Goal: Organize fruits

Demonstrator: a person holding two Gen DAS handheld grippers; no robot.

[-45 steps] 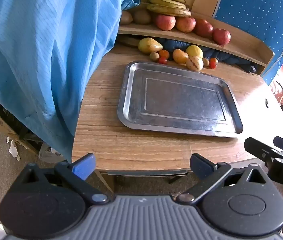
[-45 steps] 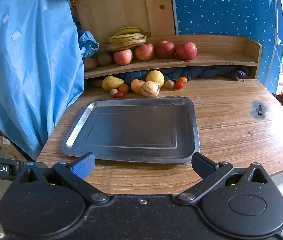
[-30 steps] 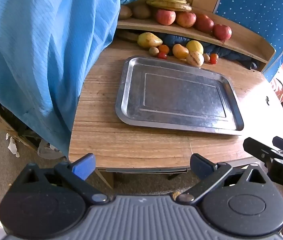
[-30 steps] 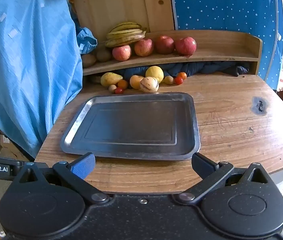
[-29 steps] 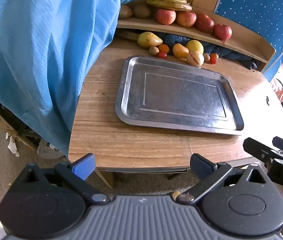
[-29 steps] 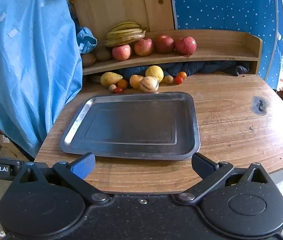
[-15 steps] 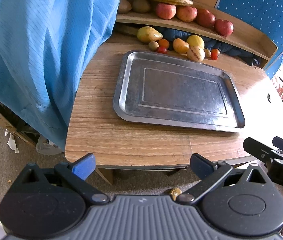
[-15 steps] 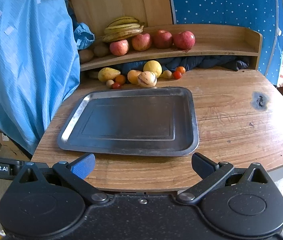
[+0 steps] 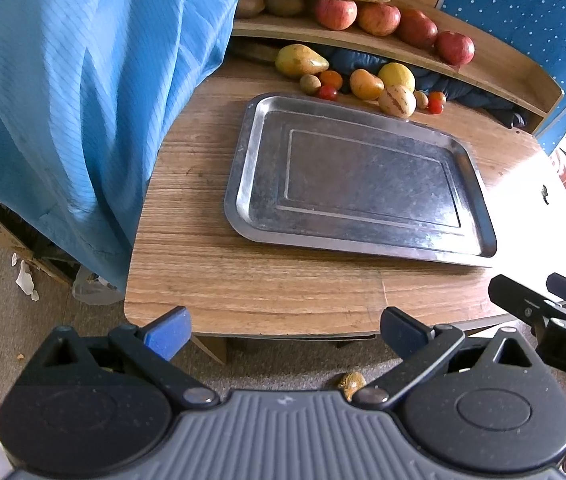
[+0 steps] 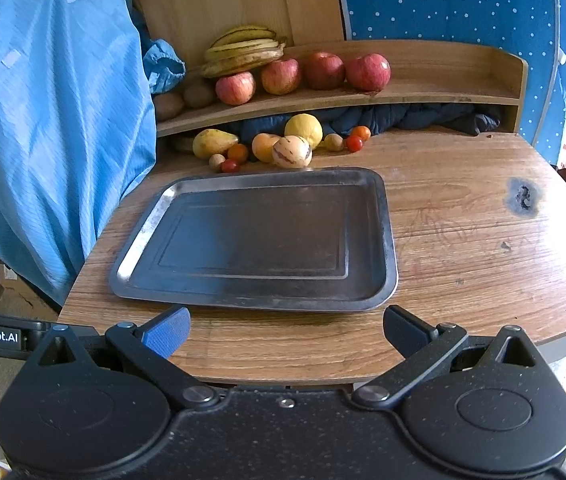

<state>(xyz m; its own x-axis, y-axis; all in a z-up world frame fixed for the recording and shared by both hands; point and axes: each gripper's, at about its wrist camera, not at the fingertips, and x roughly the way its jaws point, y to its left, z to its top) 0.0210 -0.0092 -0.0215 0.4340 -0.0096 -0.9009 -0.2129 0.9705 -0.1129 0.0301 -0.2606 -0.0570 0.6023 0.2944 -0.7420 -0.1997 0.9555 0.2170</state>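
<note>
An empty metal tray (image 9: 475, 184) (image 10: 389, 240) lies on the wooden table (image 9: 243, 280) (image 10: 463, 248). Behind it sits a row of small fruits: a yellow pear (image 10: 213, 142), a striped melon (image 10: 291, 151), a lemon (image 10: 303, 128), tomatoes (image 10: 354, 143). On the shelf (image 10: 423, 92) above are several apples (image 10: 367, 72) and bananas (image 10: 245, 54). My left gripper (image 9: 283, 330) is open and empty, held off the table's near edge. My right gripper (image 10: 286, 330) is open and empty over the near edge, in front of the tray.
A blue cloth (image 9: 83, 100) (image 10: 43, 120) hangs at the table's left. A dark blue cloth (image 10: 423, 118) lies under the shelf. A dark burn mark (image 10: 522, 197) is on the right of the table. A small fruit (image 9: 351, 383) lies on the floor below.
Both grippers have drawn back and risen a little, so the table and tray look farther away. Both stay open and empty.
</note>
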